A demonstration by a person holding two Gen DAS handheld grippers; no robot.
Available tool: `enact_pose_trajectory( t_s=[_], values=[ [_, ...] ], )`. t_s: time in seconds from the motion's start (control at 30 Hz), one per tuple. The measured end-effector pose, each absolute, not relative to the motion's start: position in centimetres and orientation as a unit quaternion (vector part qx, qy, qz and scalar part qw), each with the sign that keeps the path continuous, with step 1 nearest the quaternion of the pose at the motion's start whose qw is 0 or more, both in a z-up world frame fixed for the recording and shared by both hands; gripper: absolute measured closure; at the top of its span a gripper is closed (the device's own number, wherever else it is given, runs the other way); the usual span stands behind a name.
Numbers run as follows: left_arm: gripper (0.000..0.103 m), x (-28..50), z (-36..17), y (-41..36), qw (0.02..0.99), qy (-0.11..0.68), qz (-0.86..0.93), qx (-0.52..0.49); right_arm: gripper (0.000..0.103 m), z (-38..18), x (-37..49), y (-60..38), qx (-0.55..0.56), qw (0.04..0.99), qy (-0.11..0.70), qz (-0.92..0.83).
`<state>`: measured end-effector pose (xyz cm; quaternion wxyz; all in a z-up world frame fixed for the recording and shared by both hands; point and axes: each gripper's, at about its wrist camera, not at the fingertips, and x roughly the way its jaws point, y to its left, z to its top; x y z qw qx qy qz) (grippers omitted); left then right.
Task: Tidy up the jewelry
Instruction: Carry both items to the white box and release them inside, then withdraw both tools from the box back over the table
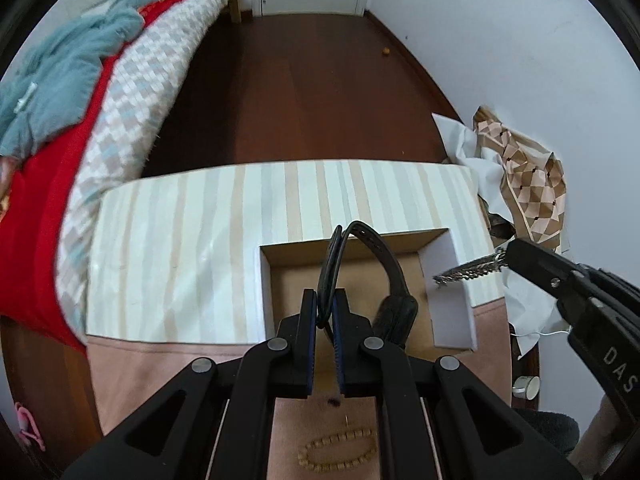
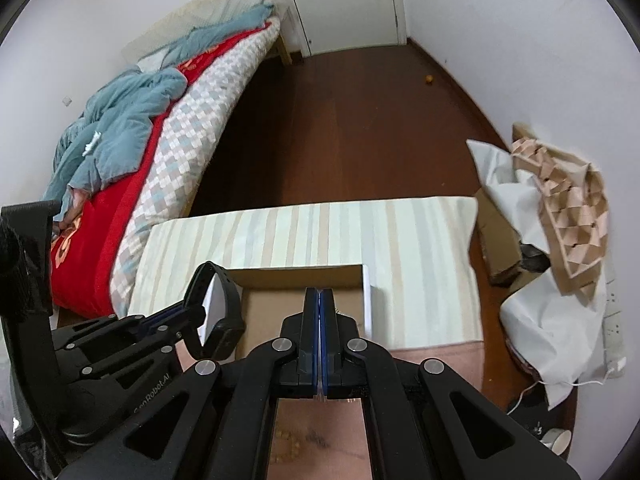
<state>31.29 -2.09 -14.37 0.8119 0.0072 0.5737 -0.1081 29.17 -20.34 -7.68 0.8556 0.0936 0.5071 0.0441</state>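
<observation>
- Left tool [image 1: 325,312] is clenched on the strap of a black watch [image 1: 394,304], which dangles right over the open cardboard box [image 1: 452,280] on the striped end of the bench [image 1: 180,240].
- Right tool [image 2: 319,300] is pinched tight on a silver chain bracelet [image 1: 468,270], sticking out level above the box's right wall.
- Risk one: the watch hangs by a thin edge of strap, so a jolt could slip it free early and land it on the rim or outside.
- Risk two: the bracelet sits over the wall, not the hollow; let go here and it may tip onto the cloth.
- Risk three: both tools crowd one box and could knock together.
- Count: one watch, one silver bracelet, one wooden bead bracelet [image 1: 338,450] lying on the pink cloth, one box, two tools.
</observation>
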Motion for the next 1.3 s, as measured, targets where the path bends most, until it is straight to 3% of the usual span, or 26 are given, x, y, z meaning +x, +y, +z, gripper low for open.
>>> enact_pose_trajectory(
  t_s=[0.07, 0.23, 0.3, 0.33, 0.37, 0.4, 0.43, 0.47, 0.53, 0.6, 0.63, 0.67, 0.7, 1.0, 1.3],
  values=[
    [0.09, 32.3, -15.3, -2.0, 0.805, 0.584, -0.103, 0.003, 0.103, -9.3, 30.8, -20.3, 0.097, 0.847, 0.52, 0.048],
    [0.086, 33.3, -16.5, -1.5, 0.796, 0.597, -0.103, -0.017, 0.102, -12.7, 33.1, -20.2, 0.116, 0.82, 0.555, 0.07],
    [0.071, 33.2, -16.1, -1.3, 0.803, 0.588, -0.093, -0.012, 0.1, -13.7, 33.6, -20.2, 0.121, 0.812, 0.567, 0.074],
    [0.05, 33.2, -16.0, -1.1, 0.806, 0.585, -0.089, -0.012, 0.093, -14.1, 33.7, -20.2, 0.119, 0.809, 0.571, 0.072],
    [0.033, 33.0, -15.7, -0.8, 0.81, 0.58, -0.083, -0.012, 0.079, -14.3, 33.7, -20.3, 0.118, 0.808, 0.574, 0.068],
    [0.031, 32.8, -15.4, -0.5, 0.817, 0.572, -0.074, -0.012, 0.067, -14.5, 33.6, -20.4, 0.119, 0.807, 0.574, 0.065],
    [0.031, 32.7, -15.2, -0.1, 0.821, 0.567, -0.07, -0.012, 0.043, -14.6, 33.4, -20.6, 0.115, 0.808, 0.575, 0.058],
    [0.031, 32.5, -14.9, 0.2, 0.824, 0.563, -0.063, -0.009, 0.029, -14.5, 33.1, -20.6, 0.109, 0.811, 0.572, 0.05],
    [0.026, 32.2, -14.6, 1.0, 0.831, 0.554, -0.046, -0.003, 0.027, -14.2, 32.6, -20.7, 0.097, 0.816, 0.569, 0.039],
    [0.011, 31.5, -14.4, 1.5, 0.839, 0.543, -0.029, 0.006, 0.025, -14.0, 31.7, -20.4, 0.056, 0.822, 0.566, 0.01],
    [0.002, 31.1, -14.5, 1.8, 0.842, 0.538, -0.02, 0.014, 0.016, -14.1, 31.2, -20.2, 0.036, 0.825, 0.564, -0.003],
    [0.0, 30.6, -14.6, 1.9, 0.844, 0.535, -0.011, 0.022, 0.007, -14.3, 30.8, -19.9, 0.015, 0.824, 0.566, -0.017],
    [0.0, 30.1, -14.7, 1.9, 0.845, 0.534, -0.004, 0.029, 0.005, -14.5, 30.4, -19.8, 0.004, 0.823, 0.567, -0.023],
    [0.0, 27.5, -15.4, 2.6, 0.844, 0.536, 0.009, 0.031, 0.002, -16.7, 27.3, -18.4, -0.015, 0.821, 0.57, -0.034],
    [0.0, 23.6, -12.1, 3.0, 0.866, 0.498, 0.018, 0.037, 0.002, -14.1, 24.7, -18.2, -0.009, 0.841, 0.539, -0.043]
  ],
)
